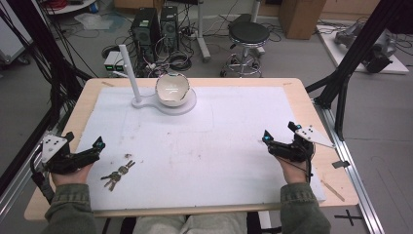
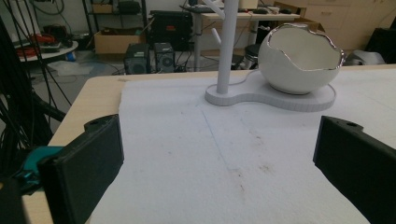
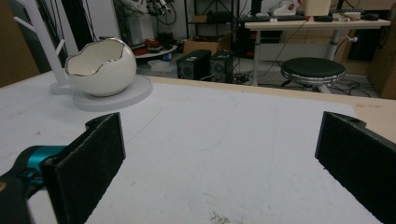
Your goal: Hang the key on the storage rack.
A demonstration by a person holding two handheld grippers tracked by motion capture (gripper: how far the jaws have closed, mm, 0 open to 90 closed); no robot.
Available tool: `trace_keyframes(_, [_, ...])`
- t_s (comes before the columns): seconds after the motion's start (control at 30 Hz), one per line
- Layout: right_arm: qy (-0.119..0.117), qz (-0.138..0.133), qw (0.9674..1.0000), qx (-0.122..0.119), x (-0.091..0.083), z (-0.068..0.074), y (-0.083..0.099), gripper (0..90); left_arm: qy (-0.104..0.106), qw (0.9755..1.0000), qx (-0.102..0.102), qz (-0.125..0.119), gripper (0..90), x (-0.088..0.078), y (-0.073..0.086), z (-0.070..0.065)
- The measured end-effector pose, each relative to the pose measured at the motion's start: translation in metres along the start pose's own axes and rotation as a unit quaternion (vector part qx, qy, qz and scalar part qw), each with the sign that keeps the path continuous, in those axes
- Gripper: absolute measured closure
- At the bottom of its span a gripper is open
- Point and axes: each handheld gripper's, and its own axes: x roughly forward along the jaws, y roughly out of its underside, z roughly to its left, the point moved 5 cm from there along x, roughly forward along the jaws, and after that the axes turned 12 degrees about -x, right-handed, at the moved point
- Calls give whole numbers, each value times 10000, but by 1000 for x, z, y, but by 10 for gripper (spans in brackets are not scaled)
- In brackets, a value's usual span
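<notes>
Keys [image 1: 117, 174] lie just right of the left gripper [image 1: 92, 151]; both it and the right gripper [image 1: 272, 141] gape wide, empty.

Left gripper [image 1: 90, 148]: near table's left edge, jaws wide apart. Right gripper [image 1: 278, 138]: near right edge, likewise.

Bare mat [image 1: 219, 146] mid-table; keys [image 1: 117, 174] near left, bowl stand [image 1: 168, 103] far back.
</notes>
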Motion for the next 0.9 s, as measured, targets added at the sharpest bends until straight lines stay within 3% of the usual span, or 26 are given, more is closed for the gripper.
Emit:
trace_keyframes(0.3, [18,73,10000,-18,2,0,1,6,36,9997,-100,212,22,4,4,-1])
trace_keyframes(0.47, [74,62,9999,-55,2,1,0,6,27,9986,-216,489,22,5,8,1])
trace_keyframes(0.9, [17,87,9999,-53,3,1,1,6,34,9976,-293,632,22,6,11,1])
